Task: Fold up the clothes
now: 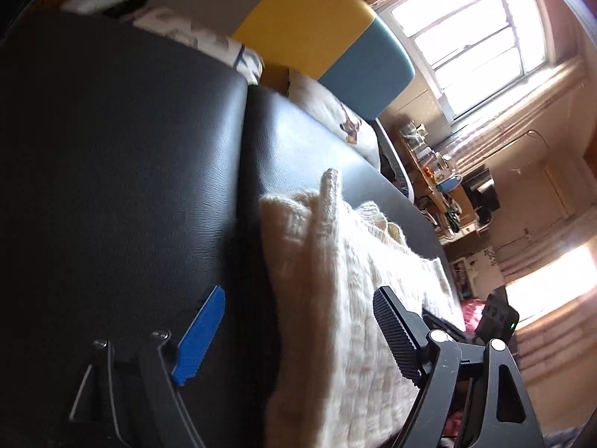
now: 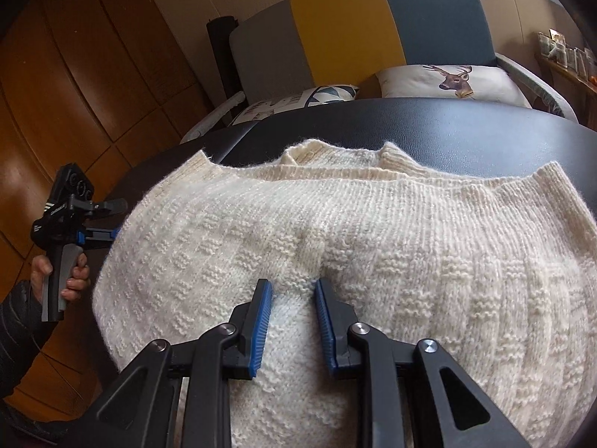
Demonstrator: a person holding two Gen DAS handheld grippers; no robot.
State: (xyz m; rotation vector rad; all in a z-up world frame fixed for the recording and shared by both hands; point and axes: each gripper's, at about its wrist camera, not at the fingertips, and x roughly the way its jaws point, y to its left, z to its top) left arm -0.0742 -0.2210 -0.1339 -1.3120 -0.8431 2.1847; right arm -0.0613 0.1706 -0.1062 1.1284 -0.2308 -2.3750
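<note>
1. Black padded leather forms the table, split by a seam that shows in the left wrist view; behind it stands a sofa with grey, yellow and teal panels.
2. Two cushions lean against the sofa: one with a deer's head, one with a triangle pattern. Wooden panelling fills the wall to the left.
3. Bright windows and a cluttered shelf show in the left wrist view.
4. A cream knitted sweater lies spread flat on the table, its ribbed edge running along the far side.
5. The right tongs stand narrowly apart with a raised fold of the sweater's knit pinched between the blue pads.
6. The left tongs are spread wide with nothing gripped; the sweater's side edge lies below the gap, one blue pad over bare table and the black one over the knit.
7. A person's hand, with a dark padded sleeve, holds the left tool's handle at the sweater's left edge.
</note>
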